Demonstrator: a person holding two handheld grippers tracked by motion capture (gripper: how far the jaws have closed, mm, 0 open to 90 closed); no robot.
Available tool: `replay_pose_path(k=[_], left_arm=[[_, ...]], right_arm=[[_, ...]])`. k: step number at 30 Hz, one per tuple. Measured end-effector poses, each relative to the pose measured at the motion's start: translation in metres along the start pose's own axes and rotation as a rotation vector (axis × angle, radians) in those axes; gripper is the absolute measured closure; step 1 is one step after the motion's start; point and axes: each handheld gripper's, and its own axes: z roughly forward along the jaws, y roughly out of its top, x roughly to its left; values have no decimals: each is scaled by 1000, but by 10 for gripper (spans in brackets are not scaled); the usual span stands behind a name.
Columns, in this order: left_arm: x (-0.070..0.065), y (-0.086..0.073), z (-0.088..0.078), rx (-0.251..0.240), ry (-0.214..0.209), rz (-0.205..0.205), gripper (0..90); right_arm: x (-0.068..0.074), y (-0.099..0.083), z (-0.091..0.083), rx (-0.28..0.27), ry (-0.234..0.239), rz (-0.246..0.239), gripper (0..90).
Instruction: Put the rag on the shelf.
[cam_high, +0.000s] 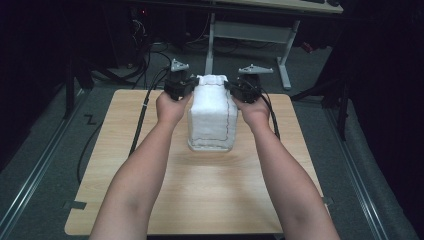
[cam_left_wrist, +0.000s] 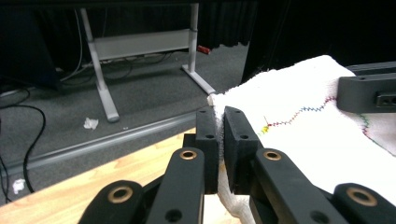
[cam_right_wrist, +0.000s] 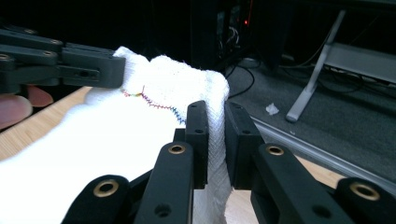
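A white towel (cam_high: 211, 117) with a coloured zigzag stitch line hangs from its far edge down to the wooden table (cam_high: 200, 200), its lower edge resting on the top. My left gripper (cam_high: 186, 86) is shut on the towel's far left corner; in the left gripper view its jaws pinch the towel (cam_left_wrist: 299, 135) at its edge, left gripper (cam_left_wrist: 220, 122). My right gripper (cam_high: 239, 89) is shut on the far right corner; in the right gripper view the towel (cam_right_wrist: 116, 140) passes between its jaws, right gripper (cam_right_wrist: 215, 119). Each gripper view shows the other gripper's jaws on the cloth.
The table stands on grey carpet. Beyond it is a desk frame with white metal legs (cam_high: 285, 55) and tangled cables (cam_high: 145, 50). Black cables (cam_high: 142, 115) trail from the grippers across the table's left and right. Small paper scraps (cam_left_wrist: 90, 123) lie on the floor.
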Motion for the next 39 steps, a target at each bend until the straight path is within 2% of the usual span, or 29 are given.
replay_pose_path(k=[4, 6, 7, 8, 9, 16, 18, 21, 24, 27, 30, 33, 36, 39], left_arm=[[5, -8, 4, 41, -10, -9, 849], [6, -13, 5, 56, 1, -6, 808], [7, -14, 4, 46, 19, -6, 751], [8, -15, 3, 31, 21, -24, 680], [10, -15, 1, 25, 15, -41, 663], [9, -13, -7, 14, 29, -26, 628], [9, -13, -10, 12, 34, -28, 622], [9, -16, -18, 1, 35, -30, 607], [8, -22, -26, 6, 44, -6, 609], [8, -29, -36, 4, 44, -10, 617], [7, -37, -49, -8, 45, -8, 617], [4, -45, -62, -13, 47, 2, 614], [1, -57, -79, -24, 38, 0, 611], [-3, -71, -94, -22, 41, 26, 603]], right_arm=[[-2, -5, 9, 33, 20, 26, 799], [-3, -7, 10, 33, 21, 30, 754], [-3, -8, 10, 32, 15, 33, 722], [-3, -9, 10, 28, 5, 30, 708], [-3, -9, 9, 23, -1, 28, 700], [-6, -10, -1, 11, -32, 7, 661], [-9, -11, -5, 12, -41, 16, 645], [-14, -15, -12, 16, -51, 13, 624], [-18, -23, -20, 18, -75, -2, 615], [-20, -33, -28, 15, -80, -7, 605], [-21, -42, -41, -2, -79, 8, 598], [-19, -51, -55, -17, -77, 10, 585], [-14, -60, -69, -24, -89, -21, 573], [-8, -69, -84, -31, -86, -42, 557]])
